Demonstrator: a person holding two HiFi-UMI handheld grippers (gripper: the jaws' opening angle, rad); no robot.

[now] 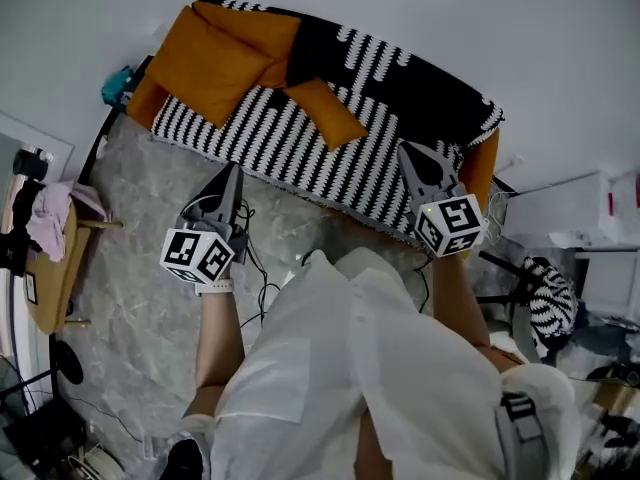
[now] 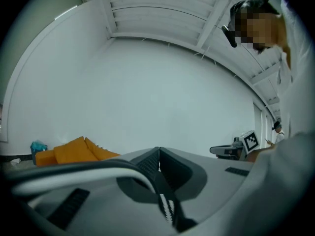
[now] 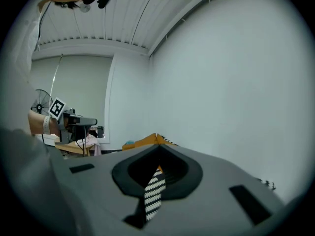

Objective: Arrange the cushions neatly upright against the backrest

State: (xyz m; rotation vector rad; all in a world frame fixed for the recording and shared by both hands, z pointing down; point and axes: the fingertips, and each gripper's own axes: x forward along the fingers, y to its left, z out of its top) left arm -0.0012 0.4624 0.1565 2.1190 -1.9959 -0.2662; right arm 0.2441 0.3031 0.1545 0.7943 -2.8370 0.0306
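Note:
A sofa with a black-and-white striped cover [image 1: 330, 158] stands ahead. A big orange cushion [image 1: 210, 63] slumps at its left end, and a second one [image 1: 262, 30] leans on the backrest behind it. A smaller orange cushion [image 1: 325, 111] lies flat on the seat. My left gripper [image 1: 236, 171] hovers over the floor in front of the sofa's left half, shut and holding nothing. My right gripper [image 1: 406, 150] is above the seat's right front edge, also shut and holding nothing. The left gripper view shows closed jaws [image 2: 158, 154] and the orange cushions [image 2: 74, 151] far left.
A wooden side table [image 1: 55, 268] with pink cloth [image 1: 45, 218] stands at the left. Cables [image 1: 262, 273] trail over the grey floor in front of the sofa. A teal object [image 1: 118, 86] sits by the sofa's left arm. A striped chair [image 1: 548, 298] and white boxes are at the right.

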